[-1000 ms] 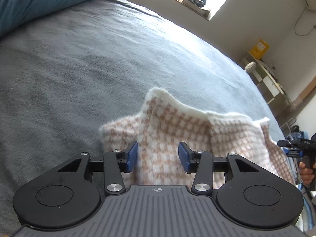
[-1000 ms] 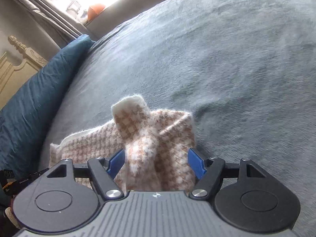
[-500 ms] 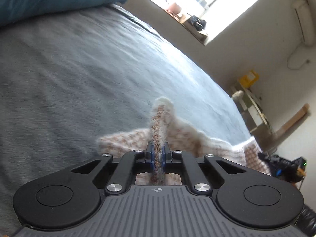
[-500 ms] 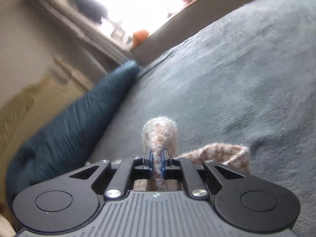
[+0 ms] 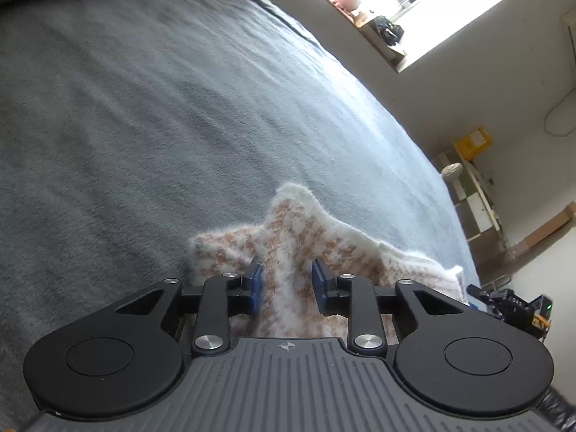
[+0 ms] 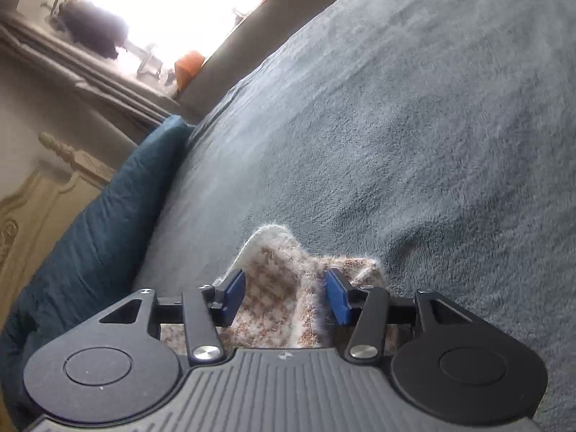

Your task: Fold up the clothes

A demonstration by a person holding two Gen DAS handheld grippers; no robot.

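Fingers (image 5: pixel 256 289) spread, both grippers over garment (image 5: pixel 298 237).

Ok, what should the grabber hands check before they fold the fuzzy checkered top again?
1. Left gripper jaws open: ok.
2. Right gripper jaws open: ok.
3. Checkered top lying on the grey blanket, not clamped by either gripper: ok.
4. Cloth sits between each pair of open jaws, ready to pinch: ok.
5. Top lying flat: not ok, a corner pokes up in both views.
6. Room on the blanket ahead for the fold: ok; the blue pillow lies off to the side.
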